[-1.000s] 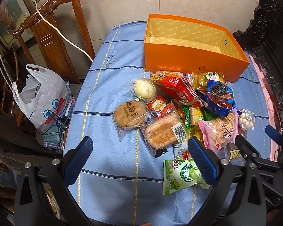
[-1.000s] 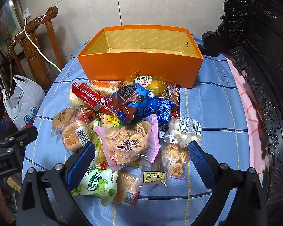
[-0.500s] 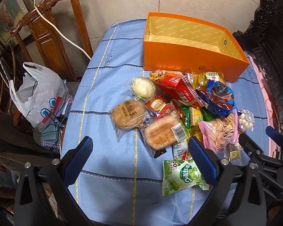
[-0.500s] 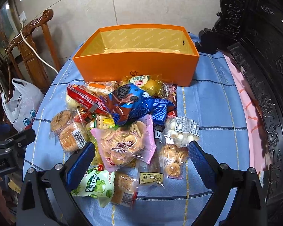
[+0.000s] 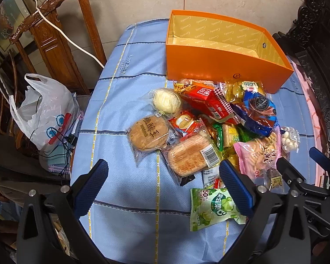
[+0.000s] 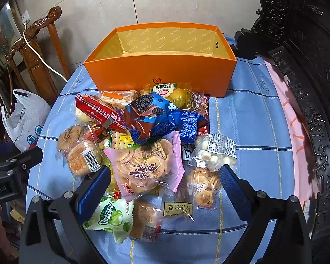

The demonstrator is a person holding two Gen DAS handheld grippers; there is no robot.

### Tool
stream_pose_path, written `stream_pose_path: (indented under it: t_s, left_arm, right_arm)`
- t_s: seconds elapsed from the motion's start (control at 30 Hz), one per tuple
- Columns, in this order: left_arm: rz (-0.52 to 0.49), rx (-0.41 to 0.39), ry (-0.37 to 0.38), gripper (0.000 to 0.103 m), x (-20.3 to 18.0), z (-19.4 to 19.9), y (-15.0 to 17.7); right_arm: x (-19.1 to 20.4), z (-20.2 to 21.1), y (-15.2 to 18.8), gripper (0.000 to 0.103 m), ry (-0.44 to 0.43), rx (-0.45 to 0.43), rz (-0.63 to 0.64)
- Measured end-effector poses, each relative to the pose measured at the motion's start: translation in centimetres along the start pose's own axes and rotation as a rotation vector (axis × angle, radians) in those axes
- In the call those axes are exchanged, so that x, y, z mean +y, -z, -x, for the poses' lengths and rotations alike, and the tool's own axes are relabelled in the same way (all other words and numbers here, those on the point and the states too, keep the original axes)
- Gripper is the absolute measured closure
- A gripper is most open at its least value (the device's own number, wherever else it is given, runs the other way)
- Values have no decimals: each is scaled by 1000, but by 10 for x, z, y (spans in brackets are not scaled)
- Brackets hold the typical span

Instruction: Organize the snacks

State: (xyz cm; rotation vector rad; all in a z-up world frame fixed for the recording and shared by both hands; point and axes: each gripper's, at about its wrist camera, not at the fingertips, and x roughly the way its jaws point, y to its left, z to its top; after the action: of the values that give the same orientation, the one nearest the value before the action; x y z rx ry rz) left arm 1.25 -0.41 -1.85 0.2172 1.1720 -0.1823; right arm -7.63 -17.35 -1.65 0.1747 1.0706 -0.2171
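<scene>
An empty orange box (image 5: 222, 66) (image 6: 160, 72) stands at the far side of a blue-clothed table (image 5: 125, 114). In front of it lies a heap of wrapped snacks: a blue bag (image 6: 162, 118), a pink cracker bag (image 6: 145, 167), a red checkered pack (image 5: 211, 103), a round brown pastry (image 5: 148, 134), a white bun (image 5: 166, 100), a green jelly pack (image 5: 215, 209). My left gripper (image 5: 162, 189) hovers open above the near-left cloth. My right gripper (image 6: 165, 191) hovers open over the pink bag's near end. Neither holds anything.
A carved wooden chair (image 5: 52, 35) with a white cable stands left of the table. A white plastic bag (image 5: 44, 114) sits on the floor beside it. Dark carved furniture (image 6: 308, 66) and a pink cloth strip (image 6: 290, 118) border the right side.
Both grippers have drifted slightly; the heap and box sit a little differently in each view. The snacks themselves have not moved, and both grippers stay open.
</scene>
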Motion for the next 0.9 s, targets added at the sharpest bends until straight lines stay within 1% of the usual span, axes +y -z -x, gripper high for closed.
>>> stream_pose_path:
  t_s: [0.9]
  left_arm:
    - [-4,-1,1,4,0,-3,1]
  right_arm:
    - [2,-3,0,4,1,7,8]
